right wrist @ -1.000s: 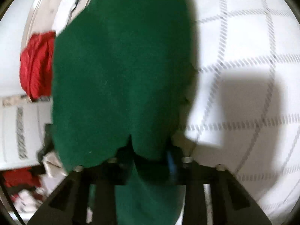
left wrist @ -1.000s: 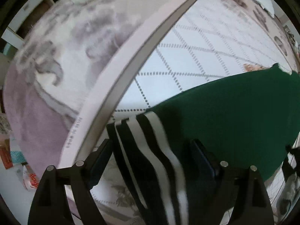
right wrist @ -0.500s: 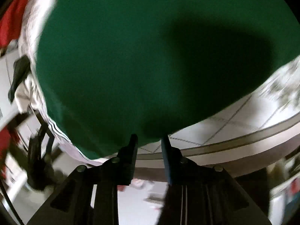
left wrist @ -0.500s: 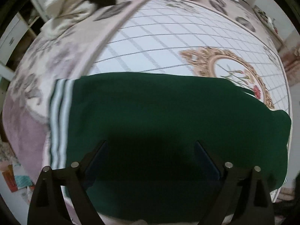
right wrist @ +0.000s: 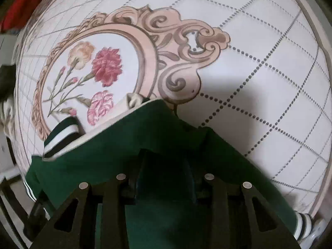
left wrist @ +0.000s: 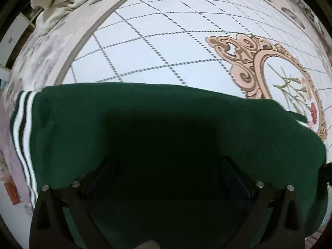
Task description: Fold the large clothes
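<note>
A dark green garment [left wrist: 145, 116] with black and white striped cuffs [left wrist: 22, 124] lies folded on a patterned rug. My left gripper [left wrist: 166, 166] is open wide just above the cloth, nothing between its fingers. In the right wrist view the same garment [right wrist: 128, 145] lies under my right gripper [right wrist: 165, 172], whose jaws stand partly apart over the green cloth; I cannot tell whether they pinch any fabric. A striped cuff [right wrist: 62, 137] pokes out at the left, another [right wrist: 303, 226] at the lower right.
The rug [left wrist: 166, 41] is white with dotted diamond lines and a beige floral medallion [right wrist: 103, 62]. A cream cloth heap [left wrist: 58, 6] lies at the far left corner. Red fabric [right wrist: 27, 4] sits beyond the rug's far left edge.
The garment came down from hanging in the air to lying flat and folded on the rug. My left gripper let go of the striped cuff. Both grippers now point down at the cloth.
</note>
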`<state>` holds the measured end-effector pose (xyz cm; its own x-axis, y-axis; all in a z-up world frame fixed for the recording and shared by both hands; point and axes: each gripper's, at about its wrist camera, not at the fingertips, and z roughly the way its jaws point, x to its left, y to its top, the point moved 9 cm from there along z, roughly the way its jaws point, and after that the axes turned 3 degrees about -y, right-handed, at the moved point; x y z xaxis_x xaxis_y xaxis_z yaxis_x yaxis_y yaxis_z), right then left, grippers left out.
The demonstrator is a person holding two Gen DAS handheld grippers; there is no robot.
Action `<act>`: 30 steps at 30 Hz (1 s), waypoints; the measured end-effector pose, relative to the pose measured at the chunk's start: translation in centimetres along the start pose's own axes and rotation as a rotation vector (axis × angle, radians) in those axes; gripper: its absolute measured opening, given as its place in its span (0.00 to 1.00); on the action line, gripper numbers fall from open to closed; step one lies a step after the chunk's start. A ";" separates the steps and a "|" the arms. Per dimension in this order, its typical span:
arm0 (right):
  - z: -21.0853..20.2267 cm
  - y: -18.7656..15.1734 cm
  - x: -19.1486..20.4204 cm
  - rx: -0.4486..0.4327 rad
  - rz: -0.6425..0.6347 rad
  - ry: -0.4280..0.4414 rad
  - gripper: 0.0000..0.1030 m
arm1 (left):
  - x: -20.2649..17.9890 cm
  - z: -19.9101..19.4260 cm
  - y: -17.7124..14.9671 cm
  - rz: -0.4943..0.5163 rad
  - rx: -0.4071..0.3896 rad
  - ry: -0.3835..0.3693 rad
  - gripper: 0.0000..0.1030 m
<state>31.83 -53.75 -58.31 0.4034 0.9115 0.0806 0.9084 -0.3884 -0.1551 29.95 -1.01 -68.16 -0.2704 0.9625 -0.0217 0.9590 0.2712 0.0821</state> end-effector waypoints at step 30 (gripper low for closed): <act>-3.4 3.2 19.8 0.059 -0.609 -0.048 0.00 | 1.1 -2.6 -3.9 0.037 0.000 0.030 1.00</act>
<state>43.11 -37.44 -53.87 -0.1929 0.9729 0.1277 0.9660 0.2111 -0.1494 25.71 -0.99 -65.93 -0.2370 0.9715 0.0116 0.9684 0.2352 0.0825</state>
